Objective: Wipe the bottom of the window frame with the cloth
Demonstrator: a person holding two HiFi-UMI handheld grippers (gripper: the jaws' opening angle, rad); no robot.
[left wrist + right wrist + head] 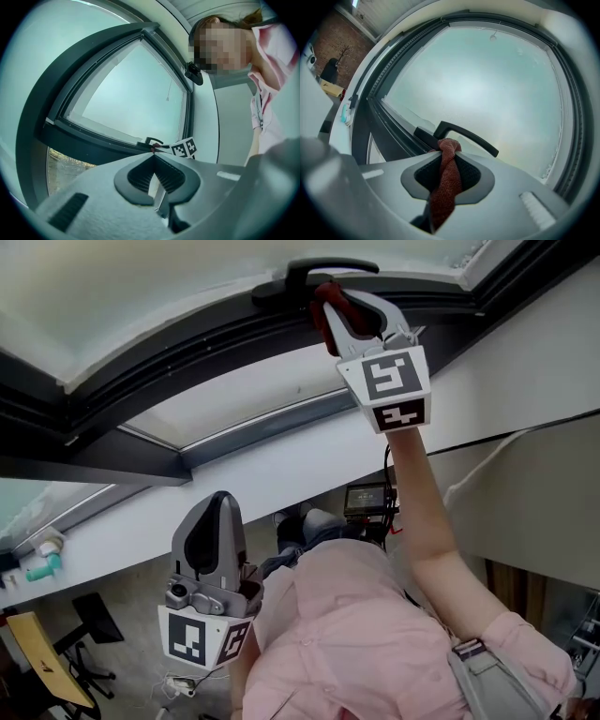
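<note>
Had the red cloth (446,180) clenched in the right claw (449,151), twisted into a strand between the pads and bunched just past the tips. Had that claw (330,310) raised overhead to the dark window frame (187,371), with the bunched end of the cloth (327,294) right at the base of the black handle (319,271); could not tell whether pressed on the frame or only just short of it. Read the bottom rail's long axis as running from lower left to upper right in the head view, so judged the coming wipe to be a slide along that line, not across it. Saw far more of the rail stretching away to the left of the claw than to the right, where the corner came soon. Took the handle (465,136), jutting out over the rail, as the one thing to steer round, with the glass (487,84) just beyond and the white ledge (281,474) below leaving open room for the arm. Had the left claw (217,507) low by the chest, closed tip to tip on nothing (153,157), well apart from the frame, so clearly the farther of the two.
</note>
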